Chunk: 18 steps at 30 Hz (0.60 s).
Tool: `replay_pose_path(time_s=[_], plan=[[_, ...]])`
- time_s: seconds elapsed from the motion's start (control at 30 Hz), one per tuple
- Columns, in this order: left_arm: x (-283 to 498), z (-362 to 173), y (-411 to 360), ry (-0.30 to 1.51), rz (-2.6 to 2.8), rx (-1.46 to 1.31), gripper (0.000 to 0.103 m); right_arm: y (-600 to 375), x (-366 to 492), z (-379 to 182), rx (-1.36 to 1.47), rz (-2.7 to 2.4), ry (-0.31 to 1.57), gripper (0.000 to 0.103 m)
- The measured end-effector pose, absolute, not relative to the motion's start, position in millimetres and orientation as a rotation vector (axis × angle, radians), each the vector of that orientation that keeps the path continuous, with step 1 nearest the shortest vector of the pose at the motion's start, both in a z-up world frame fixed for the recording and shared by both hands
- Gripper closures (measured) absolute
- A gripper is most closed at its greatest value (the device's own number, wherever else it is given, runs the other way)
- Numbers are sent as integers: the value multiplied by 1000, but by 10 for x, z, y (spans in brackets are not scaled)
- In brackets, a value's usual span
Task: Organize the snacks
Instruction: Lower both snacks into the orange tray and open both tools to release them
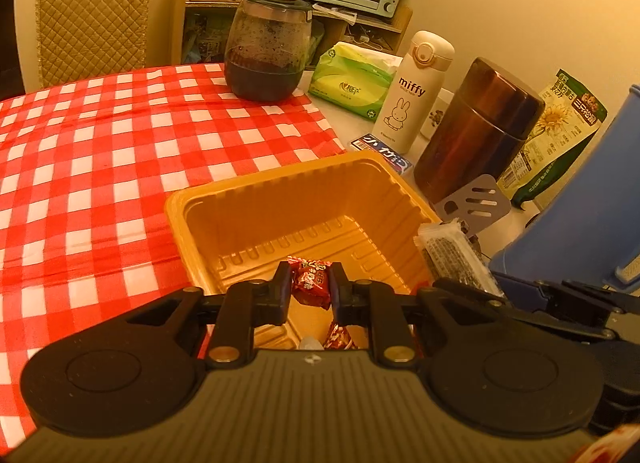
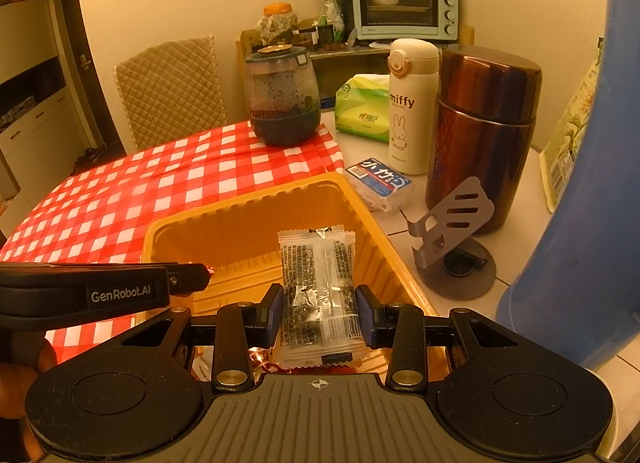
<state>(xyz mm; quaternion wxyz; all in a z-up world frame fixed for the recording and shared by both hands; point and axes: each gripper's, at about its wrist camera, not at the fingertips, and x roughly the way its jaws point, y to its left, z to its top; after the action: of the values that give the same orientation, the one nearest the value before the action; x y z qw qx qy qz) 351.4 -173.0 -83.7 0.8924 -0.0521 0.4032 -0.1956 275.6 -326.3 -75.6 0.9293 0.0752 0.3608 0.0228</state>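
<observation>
Left hand-held gripper (image 1: 310, 287) pinches red candy (image 1: 311, 283) over yellow tray (image 1: 224, 203); right hand-held gripper (image 2: 319, 305) clamps clear snack packet (image 2: 316, 287) there | step: depositing | next: you lower, release both inside.

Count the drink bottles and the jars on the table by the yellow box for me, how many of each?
Flasks: 2, the white miffy bottle and the brown steel flask.
Glass jars: 1, the dark-filled jar.
Blue jugs: 1, the blue jug.
Total: 4.
</observation>
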Motion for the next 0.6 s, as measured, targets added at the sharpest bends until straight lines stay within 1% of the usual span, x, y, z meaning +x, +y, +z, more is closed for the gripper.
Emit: replay_pose_path(time_s=[0.03,0.07,0.1,0.23,0.3,0.47,0.6], plan=[[3533,-841,-1724,838,-412,-112,80,-3252,2784,-759,153,49,740,64],[3546,-842,-1717,837,-408,-112,72,-3248,2809,-762,153,51,740,64],[3549,-842,-1702,831,-401,-108,69,-3244,2825,-765,152,52,740,64],[3557,-857,-1612,829,-392,-98,67,-3234,2868,-788,151,57,741,64],[3538,-847,-1558,816,-384,-83,64,-3229,2874,-798,154,62,742,64],[3485,-812,-1438,788,-351,-43,54,-3181,2949,-811,154,77,742,64],[3476,-793,-1366,782,-331,-35,52,-3150,3048,-784,156,87,736,64]])
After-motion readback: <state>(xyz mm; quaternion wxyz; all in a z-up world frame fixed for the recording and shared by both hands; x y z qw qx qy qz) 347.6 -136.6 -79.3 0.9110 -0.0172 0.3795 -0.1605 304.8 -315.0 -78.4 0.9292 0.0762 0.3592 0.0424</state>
